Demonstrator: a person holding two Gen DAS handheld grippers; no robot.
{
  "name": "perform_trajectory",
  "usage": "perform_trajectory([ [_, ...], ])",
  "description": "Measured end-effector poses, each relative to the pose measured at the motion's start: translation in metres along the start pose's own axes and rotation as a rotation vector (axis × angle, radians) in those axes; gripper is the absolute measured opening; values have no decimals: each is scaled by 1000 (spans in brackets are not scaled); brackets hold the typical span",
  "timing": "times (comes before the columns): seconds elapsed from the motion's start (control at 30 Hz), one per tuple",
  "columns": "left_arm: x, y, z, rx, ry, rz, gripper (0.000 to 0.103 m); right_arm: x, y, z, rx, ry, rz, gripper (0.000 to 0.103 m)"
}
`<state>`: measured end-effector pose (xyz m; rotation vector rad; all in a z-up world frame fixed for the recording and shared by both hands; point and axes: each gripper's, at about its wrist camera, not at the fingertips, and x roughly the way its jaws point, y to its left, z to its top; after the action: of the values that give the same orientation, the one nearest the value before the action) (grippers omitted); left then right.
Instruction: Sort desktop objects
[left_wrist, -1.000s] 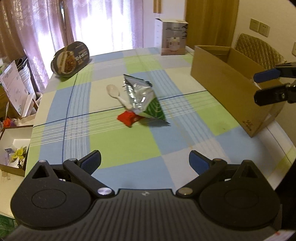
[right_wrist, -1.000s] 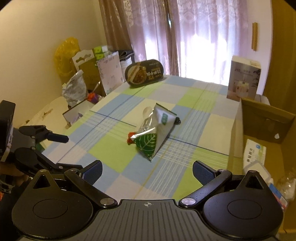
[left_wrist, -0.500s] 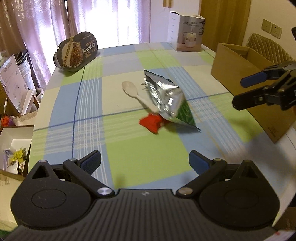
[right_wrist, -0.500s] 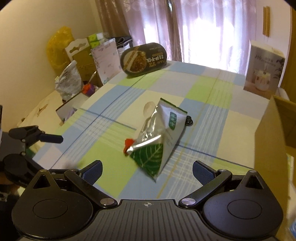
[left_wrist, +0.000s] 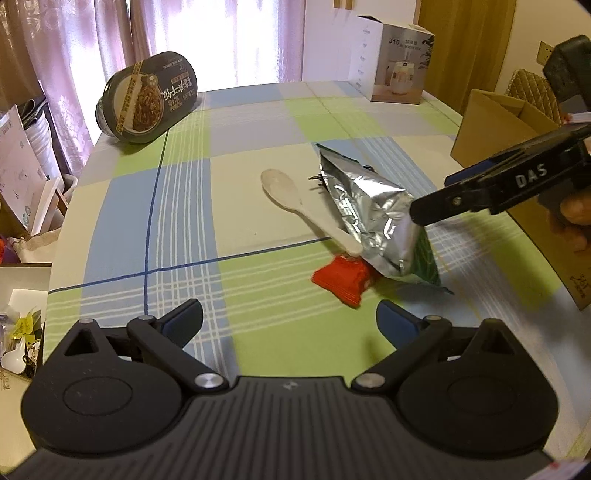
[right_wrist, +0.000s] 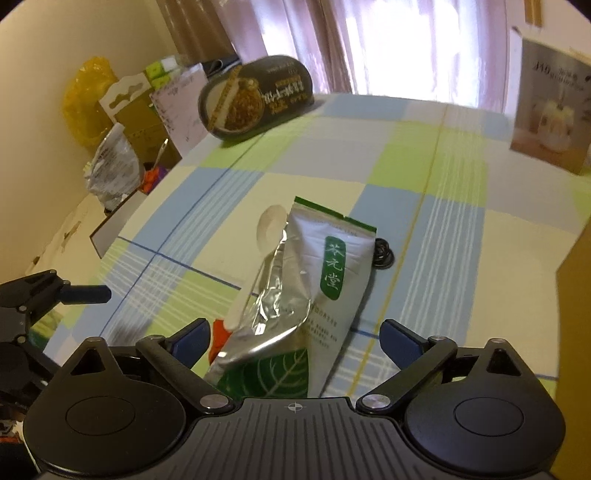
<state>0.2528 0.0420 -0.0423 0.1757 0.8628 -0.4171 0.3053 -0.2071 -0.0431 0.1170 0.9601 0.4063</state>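
Note:
A silver and green tea pouch lies mid-table on a white plastic spoon and a small red packet. My right gripper is open, and the pouch's lower end sits between its fingers; in the left wrist view its fingers reach in from the right over the pouch. My left gripper is open just short of the red packet, with nothing between its fingers. A dark noodle bowl leans at the far left.
A brown cardboard box stands at the table's right edge. A white appliance carton sits at the far end. A small black clip lies beside the pouch. Cluttered boxes and bags crowd the floor to the left.
Both grippers have moved in toward the pouch. The right gripper has come down so its fingers flank the pouch's lower end. Both stay open.

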Motion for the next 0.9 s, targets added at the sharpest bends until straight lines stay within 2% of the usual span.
perform_trajectory([
  [0.3,15,13,5,2,3,-4,98,35,-14,14,99,30,-35,96],
  [0.43,19,15,4,-8,0,-7,98,45,-12,21,110,30,-78,95],
  [0.57,21,15,4,-12,1,-12,98,58,-9,25,102,53,-107,89],
  [0.8,25,17,2,-11,6,-11,98,69,-6,24,78,82,-132,85],
  [0.9,27,17,3,0,13,-11,98,67,-4,23,39,93,-150,74],
])
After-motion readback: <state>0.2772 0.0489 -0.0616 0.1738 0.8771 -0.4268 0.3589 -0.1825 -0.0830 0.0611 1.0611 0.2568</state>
